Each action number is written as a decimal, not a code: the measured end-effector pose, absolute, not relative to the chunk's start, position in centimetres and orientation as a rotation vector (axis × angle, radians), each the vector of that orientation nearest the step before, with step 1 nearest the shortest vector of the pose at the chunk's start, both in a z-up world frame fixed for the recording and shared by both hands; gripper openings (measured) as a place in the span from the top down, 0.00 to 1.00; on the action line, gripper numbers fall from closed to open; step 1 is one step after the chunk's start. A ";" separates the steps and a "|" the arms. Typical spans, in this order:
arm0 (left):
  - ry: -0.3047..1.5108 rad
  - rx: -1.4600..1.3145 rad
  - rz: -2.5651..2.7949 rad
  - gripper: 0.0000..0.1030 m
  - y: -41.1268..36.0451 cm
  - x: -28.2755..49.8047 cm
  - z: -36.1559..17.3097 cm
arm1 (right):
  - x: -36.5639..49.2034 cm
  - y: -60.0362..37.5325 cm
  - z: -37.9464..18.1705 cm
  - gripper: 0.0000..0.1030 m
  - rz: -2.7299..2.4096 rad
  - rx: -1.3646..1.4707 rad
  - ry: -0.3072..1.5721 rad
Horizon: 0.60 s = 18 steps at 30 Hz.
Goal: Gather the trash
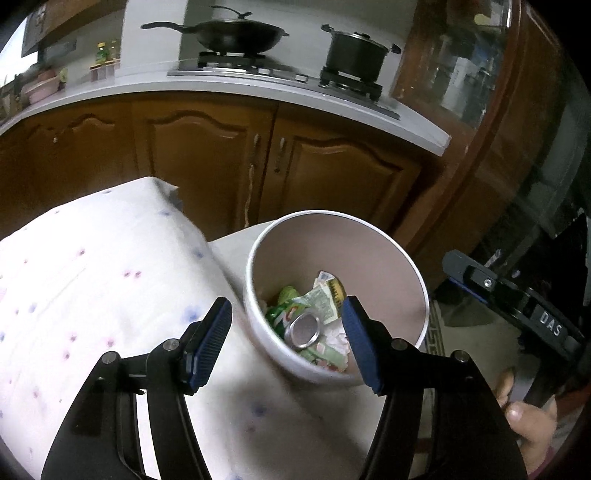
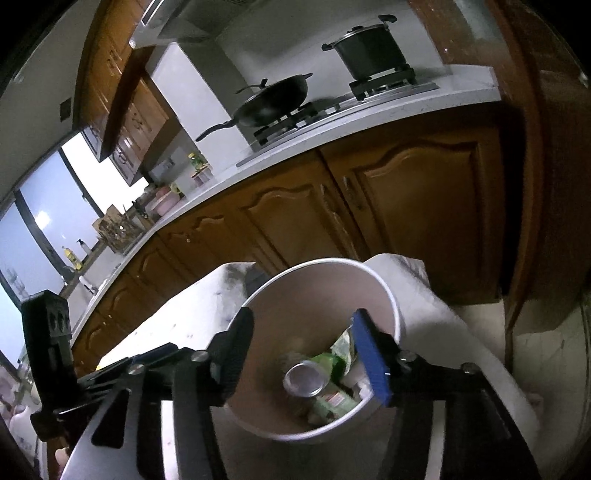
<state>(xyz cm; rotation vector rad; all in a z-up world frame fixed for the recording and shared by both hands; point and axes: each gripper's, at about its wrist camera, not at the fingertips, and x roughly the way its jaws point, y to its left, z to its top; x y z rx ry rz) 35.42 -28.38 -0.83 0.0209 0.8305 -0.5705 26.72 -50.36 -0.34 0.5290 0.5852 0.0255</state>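
Note:
A white round bin [image 1: 373, 229] stands at the table's edge and holds a silver can [image 1: 304, 329], green wrappers [image 1: 288, 301] and crumpled paper. My left gripper [image 1: 286, 341] is open and empty, hovering just before the bin's near rim. In the right wrist view the same bin [image 2: 388, 291] shows the can [image 2: 304, 378] and green wrappers [image 2: 332, 360]. My right gripper [image 2: 306, 363] is open and empty above the bin's mouth. The right gripper's body shows at the right of the left wrist view [image 1: 517, 306].
A white cloth with coloured dots [image 1: 103, 288] covers the table. Behind are brown cabinets [image 1: 207, 158], a white counter [image 1: 258, 92] with a wok [image 1: 236, 35] and a pot [image 1: 356, 53] on a stove. A wooden glass cabinet [image 1: 491, 92] stands right.

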 end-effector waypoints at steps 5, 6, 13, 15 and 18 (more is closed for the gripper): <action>0.809 -0.006 -0.527 0.31 -25.3 33.7 -0.6 | 24.8 -48.7 0.1 0.21 0.044 0.547 0.550; 0.807 -0.016 -0.523 0.30 -24.7 33.2 -0.6 | 24.4 -48.2 0.3 0.19 0.050 0.547 0.542; 0.761 -0.072 -0.478 0.20 -19.1 28.9 0.0 | 21.1 -44.0 0.9 0.09 0.105 0.553 0.504; 0.746 -0.077 -0.456 0.16 -17.8 27.6 0.2 | 20.2 -42.9 1.0 0.07 0.118 0.554 0.494; 0.727 -0.084 -0.427 0.14 -15.8 25.8 0.4 | 19.0 -41.4 1.1 0.05 0.131 0.555 0.472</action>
